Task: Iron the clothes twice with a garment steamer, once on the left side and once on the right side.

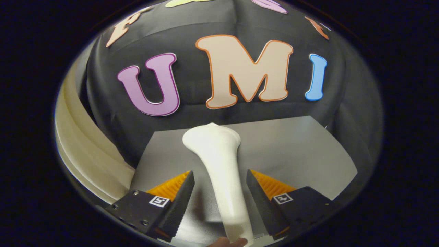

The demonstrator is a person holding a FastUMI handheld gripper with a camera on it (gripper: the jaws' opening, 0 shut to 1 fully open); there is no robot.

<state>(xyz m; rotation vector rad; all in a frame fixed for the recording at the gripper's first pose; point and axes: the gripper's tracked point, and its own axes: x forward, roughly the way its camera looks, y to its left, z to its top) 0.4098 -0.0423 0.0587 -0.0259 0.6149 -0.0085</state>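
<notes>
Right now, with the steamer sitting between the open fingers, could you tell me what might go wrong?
1. The gripper is open, with a gap on each side of the white steamer; closing off-centre could push it sideways instead of gripping it.
2. The handle looks smooth and tapered, so it might slip in the grip.
3. A fingertip sits at the steamer's near end and could be pinched.

steamer (219, 164) between open tool (219, 192) fingers, over table (301, 151)

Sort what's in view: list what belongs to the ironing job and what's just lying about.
For the job:
- white steamer, lying on the grey table between the fingers
- hand-held gripper, open, fingers either side of the steamer, not touching it

Just there:
- cream curved band beside the table
- fingertip at the steamer's near end
</notes>
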